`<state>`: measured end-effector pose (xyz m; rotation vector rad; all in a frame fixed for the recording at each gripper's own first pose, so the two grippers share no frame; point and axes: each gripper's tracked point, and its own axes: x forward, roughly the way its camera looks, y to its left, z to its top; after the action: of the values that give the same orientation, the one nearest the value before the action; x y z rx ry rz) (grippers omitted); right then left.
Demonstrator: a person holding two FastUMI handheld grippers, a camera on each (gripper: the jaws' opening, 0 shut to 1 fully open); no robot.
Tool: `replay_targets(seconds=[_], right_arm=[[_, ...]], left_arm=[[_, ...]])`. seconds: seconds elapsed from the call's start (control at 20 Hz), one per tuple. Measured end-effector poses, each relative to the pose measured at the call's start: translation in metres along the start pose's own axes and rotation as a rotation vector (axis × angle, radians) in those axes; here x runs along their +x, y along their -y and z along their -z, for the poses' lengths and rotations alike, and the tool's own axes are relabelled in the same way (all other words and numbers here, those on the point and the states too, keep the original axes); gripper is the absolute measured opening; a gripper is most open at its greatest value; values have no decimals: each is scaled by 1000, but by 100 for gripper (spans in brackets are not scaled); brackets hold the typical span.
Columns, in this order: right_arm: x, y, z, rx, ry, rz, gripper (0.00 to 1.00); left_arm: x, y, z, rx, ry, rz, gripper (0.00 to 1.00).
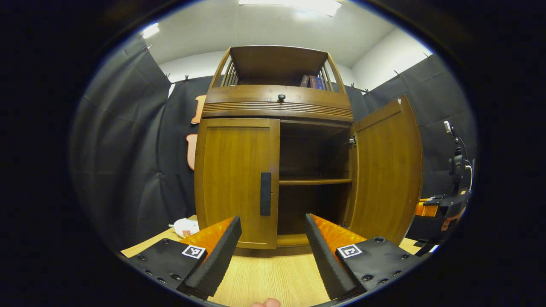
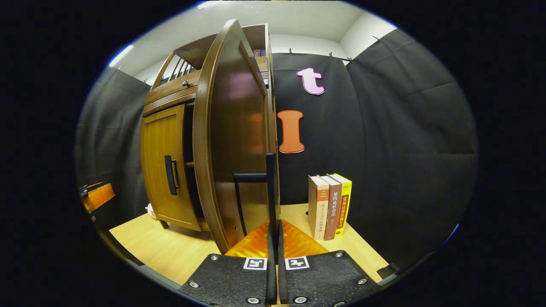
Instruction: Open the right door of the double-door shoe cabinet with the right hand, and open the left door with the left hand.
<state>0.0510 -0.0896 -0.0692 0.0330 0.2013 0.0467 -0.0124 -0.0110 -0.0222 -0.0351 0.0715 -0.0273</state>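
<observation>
The wooden shoe cabinet stands straight ahead in the left gripper view. Its left door is closed, with a black vertical handle at its inner edge. The right door is swung wide open, baring a shelf. My left gripper is open, a short way in front of the left door and touching nothing. In the right gripper view my right gripper is shut on the right door's black handle, with the open door seen nearly edge-on. The right gripper also shows beyond the open door's edge.
Three upright books stand on the light wooden floor to the right of the cabinet. A small white object lies by the cabinet's left foot. More books sit on the top rack. Black cloth walls close in on all sides.
</observation>
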Motion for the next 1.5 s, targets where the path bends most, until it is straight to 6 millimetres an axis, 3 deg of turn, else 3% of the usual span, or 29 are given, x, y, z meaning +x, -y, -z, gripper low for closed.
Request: replay_targets(seconds=[0.1,0.15,0.25,0.4,0.65,1.05,1.4,1.45,1.5], right_arm=[[0,11,2,12,-7,-30,1],[0,15,1,17,-6,-42,1],[2,21,0,24,-1,-70,1],[1,29,-1,32,10,-92,1],[-1,26,0,26,26,-95,1],[-45,43,13,52,4,-48,2],[-85,44,-8,66,51,37,0],[-88,44,-12,81,68,47,12],[-89,46,-15,88,80,65,11]], left_arm=[[3,3,-1,-23,0,2,94],[6,4,-4,-34,7,4,99],[12,6,-12,-36,31,5,94],[23,6,-19,-2,65,6,96],[35,7,-20,-6,72,15,94],[63,4,-15,6,58,25,94],[105,-10,-18,38,80,24,94],[113,-14,-18,41,79,20,96],[122,-17,-17,38,75,21,94]])
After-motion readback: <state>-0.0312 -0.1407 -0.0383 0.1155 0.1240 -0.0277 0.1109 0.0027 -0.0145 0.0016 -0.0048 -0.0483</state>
